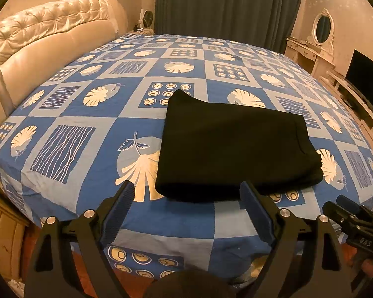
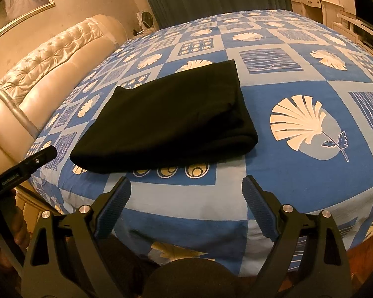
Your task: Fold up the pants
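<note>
The black pants [image 1: 236, 149] are seen folded into a thick, compact rectangle that lies flat on the blue patterned bedsheet [image 1: 176, 213], close to the near edge of the bed.

The left gripper [image 1: 186, 196] is held just in front of the near edge of the pants. Its jaws are spread wide and nothing is held between them. The left finger [image 1: 119, 211] is placed over bare sheet, to the left of the near left corner of the bundle, while the tip of the right finger [image 1: 253, 206] is seen at the near folded edge of the cloth; whether it touches the cloth cannot be told. From this gripper, most of the bundle is found ahead and a little to the right.

The right gripper [image 2: 186, 188] is also opened wide and is empty. It is kept back from the pants [image 2: 169, 121], with a strip of sheet [image 2: 298, 178] showing between its fingertips and the near edge of the cloth. From this gripper, the bundle is found ahead and to the left, and its thick rounded fold is turned to the right.

The left gripper [image 2: 24, 171] is seen at the left border of the right wrist view, and the right gripper [image 1: 353, 221] at the lower right of the left wrist view. A padded cream headboard [image 1: 49, 37] is seen far to the left.
</note>
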A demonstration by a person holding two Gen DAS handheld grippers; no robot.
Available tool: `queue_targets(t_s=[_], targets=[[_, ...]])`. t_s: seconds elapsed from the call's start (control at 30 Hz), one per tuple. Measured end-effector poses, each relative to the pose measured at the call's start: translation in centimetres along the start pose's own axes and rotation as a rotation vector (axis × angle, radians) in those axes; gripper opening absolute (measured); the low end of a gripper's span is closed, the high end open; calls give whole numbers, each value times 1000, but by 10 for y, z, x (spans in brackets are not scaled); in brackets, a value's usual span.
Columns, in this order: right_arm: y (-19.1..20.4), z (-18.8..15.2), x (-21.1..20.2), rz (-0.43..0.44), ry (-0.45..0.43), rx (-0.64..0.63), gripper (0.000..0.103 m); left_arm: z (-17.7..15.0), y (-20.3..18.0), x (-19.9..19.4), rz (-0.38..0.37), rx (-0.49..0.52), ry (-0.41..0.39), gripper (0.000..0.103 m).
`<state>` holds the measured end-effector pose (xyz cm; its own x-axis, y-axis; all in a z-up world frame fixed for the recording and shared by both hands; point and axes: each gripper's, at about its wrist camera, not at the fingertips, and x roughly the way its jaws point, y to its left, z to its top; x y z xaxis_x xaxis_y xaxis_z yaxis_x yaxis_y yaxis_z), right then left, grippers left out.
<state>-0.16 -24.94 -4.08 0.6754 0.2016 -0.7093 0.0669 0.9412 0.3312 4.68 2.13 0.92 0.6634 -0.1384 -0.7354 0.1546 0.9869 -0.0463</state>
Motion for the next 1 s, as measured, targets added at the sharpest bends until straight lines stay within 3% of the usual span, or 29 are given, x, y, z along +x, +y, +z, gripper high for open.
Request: queue_targets(t_s=[0.8, 1.0], targets=[[10, 13, -19, -8, -48, -35, 91, -4, 0, -5, 50, 22, -11, 86], [10, 13, -20, -7, -49, -37, 91, -5, -4, -11, 80, 37, -45, 86]])
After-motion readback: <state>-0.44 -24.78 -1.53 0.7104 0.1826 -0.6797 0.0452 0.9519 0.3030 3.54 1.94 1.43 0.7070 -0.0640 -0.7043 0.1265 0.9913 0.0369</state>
